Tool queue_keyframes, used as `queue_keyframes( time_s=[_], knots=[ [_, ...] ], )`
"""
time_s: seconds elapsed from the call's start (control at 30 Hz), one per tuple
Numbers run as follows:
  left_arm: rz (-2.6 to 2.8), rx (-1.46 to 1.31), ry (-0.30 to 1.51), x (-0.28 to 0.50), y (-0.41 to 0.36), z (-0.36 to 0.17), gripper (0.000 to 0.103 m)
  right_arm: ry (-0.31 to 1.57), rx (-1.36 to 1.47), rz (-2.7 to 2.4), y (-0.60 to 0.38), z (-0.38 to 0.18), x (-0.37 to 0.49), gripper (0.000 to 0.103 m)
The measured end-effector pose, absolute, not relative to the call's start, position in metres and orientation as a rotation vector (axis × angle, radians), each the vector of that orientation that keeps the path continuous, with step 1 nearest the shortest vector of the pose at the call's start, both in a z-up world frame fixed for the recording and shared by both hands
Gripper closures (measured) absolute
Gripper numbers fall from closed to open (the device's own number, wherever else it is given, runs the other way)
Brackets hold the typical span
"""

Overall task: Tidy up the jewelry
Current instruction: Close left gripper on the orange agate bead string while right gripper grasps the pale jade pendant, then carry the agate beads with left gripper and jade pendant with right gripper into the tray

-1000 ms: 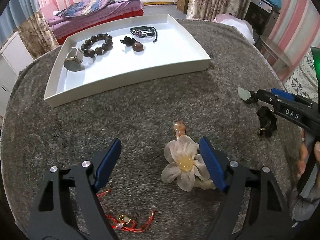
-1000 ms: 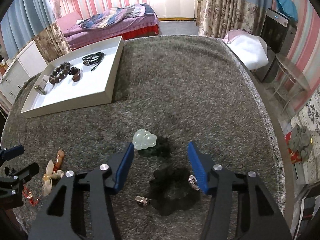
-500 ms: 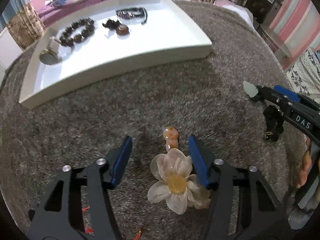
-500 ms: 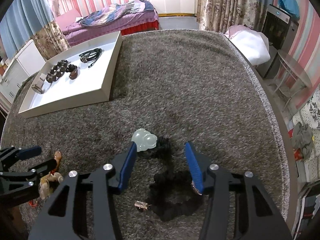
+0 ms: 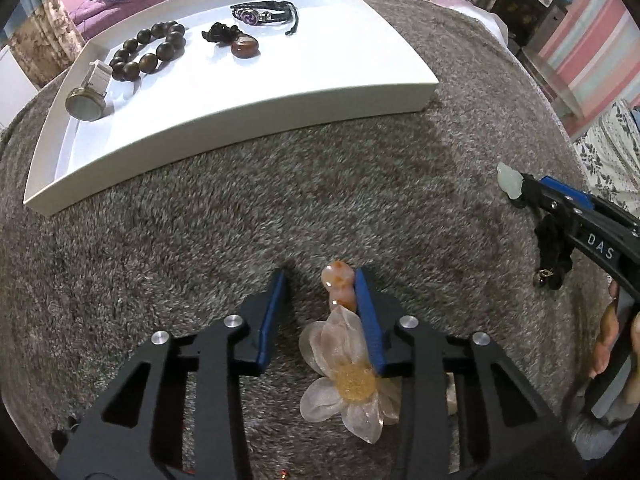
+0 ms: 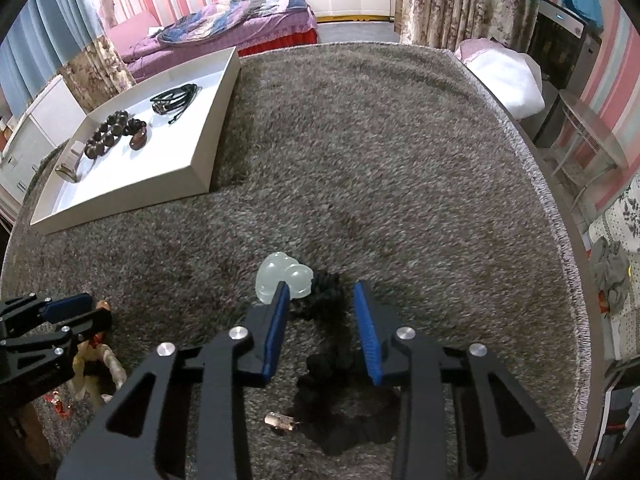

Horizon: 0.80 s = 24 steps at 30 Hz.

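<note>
A translucent flower hairpin (image 5: 352,376) with an orange stone end (image 5: 338,284) lies on the grey carpet. My left gripper (image 5: 320,280) is half closed around its stem, the right finger touching the stone, the left finger apart. A pale green jade pendant (image 6: 285,280) on a black cord (image 6: 332,364) lies on the carpet. My right gripper (image 6: 320,292) is half closed over the cord, the left finger against the pendant. A white tray (image 5: 248,120) holds a bead bracelet (image 5: 150,50), a watch (image 5: 88,98), a brown pendant (image 5: 244,46) and a black bracelet (image 5: 264,16).
The carpeted table's edge (image 6: 560,216) curves along the right. A red cord charm (image 6: 56,400) lies by the left gripper. The right gripper (image 5: 580,216) shows at the right of the left wrist view. A bed (image 6: 224,36) stands beyond.
Both grippers have moved forward and down and narrowed their jaws, the left around the hairpin's stem, the right over the black cord by the jade pendant.
</note>
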<state>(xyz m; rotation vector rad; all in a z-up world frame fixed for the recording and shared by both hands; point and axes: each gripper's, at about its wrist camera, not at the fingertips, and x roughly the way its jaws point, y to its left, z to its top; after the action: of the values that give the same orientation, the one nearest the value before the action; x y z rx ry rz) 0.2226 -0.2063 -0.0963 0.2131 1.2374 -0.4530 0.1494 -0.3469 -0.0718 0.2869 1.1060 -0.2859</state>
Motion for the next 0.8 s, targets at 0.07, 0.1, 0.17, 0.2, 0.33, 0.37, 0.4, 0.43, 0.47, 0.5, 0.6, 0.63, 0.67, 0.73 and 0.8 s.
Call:
queue_keyframes(
  time_s=[0.07, 0.1, 0.17, 0.2, 0.33, 0.37, 0.4, 0.43, 0.47, 0.5, 0.6, 0.63, 0.67, 0.73, 0.8],
  knots=[
    [-0.454, 0.216, 1.237, 0.222, -0.205, -0.095, 0.08, 1.106, 0.291, -0.285, -0.347, -0.072, 0.15, 0.071],
    [-0.456, 0.216, 1.238, 0.221, -0.204, -0.095, 0.085, 1.106, 0.293, -0.282, -0.347, -0.072, 0.15, 0.071],
    [-0.46, 0.213, 1.24, 0.22, -0.203, -0.094, 0.086, 1.107, 0.297, -0.279, -0.348, -0.072, 0.151, 0.074],
    [-0.461, 0.213, 1.241, 0.221, -0.203, -0.094, 0.086, 1.106, 0.297, -0.28, -0.348, -0.072, 0.151, 0.076],
    [-0.464, 0.207, 1.238, 0.221, -0.202, -0.094, 0.087, 1.107, 0.298, -0.28, -0.348, -0.072, 0.15, 0.079],
    [-0.465, 0.205, 1.238, 0.221, -0.202, -0.093, 0.088, 1.106, 0.298, -0.28, -0.348, -0.072, 0.15, 0.079],
    [-0.466, 0.205, 1.237, 0.221, -0.202, -0.093, 0.088, 1.105, 0.297, -0.281, -0.348, -0.072, 0.15, 0.08],
    [-0.466, 0.206, 1.236, 0.22, -0.202, -0.093, 0.088, 1.104, 0.297, -0.281, -0.348, -0.072, 0.151, 0.08],
    [-0.467, 0.207, 1.234, 0.22, -0.203, -0.093, 0.089, 1.104, 0.297, -0.281, -0.348, -0.072, 0.151, 0.082],
    [-0.471, 0.204, 1.233, 0.22, -0.202, -0.092, 0.09, 1.104, 0.298, -0.284, -0.349, -0.072, 0.151, 0.084],
    [-0.48, 0.195, 1.227, 0.218, -0.198, -0.089, 0.091, 1.101, 0.304, -0.282, -0.35, -0.072, 0.15, 0.086],
    [-0.481, 0.192, 1.225, 0.218, -0.197, -0.088, 0.091, 1.101, 0.304, -0.282, -0.35, -0.072, 0.149, 0.086],
    [-0.481, 0.188, 1.223, 0.219, -0.196, -0.088, 0.091, 1.1, 0.303, -0.282, -0.349, -0.072, 0.149, 0.087],
    [-0.481, 0.179, 1.226, 0.221, -0.195, -0.088, 0.092, 1.094, 0.305, -0.284, -0.349, -0.071, 0.148, 0.087],
    [-0.489, 0.172, 1.23, 0.222, -0.194, -0.087, 0.092, 1.082, 0.31, -0.286, -0.35, -0.07, 0.146, 0.088]
  ],
)
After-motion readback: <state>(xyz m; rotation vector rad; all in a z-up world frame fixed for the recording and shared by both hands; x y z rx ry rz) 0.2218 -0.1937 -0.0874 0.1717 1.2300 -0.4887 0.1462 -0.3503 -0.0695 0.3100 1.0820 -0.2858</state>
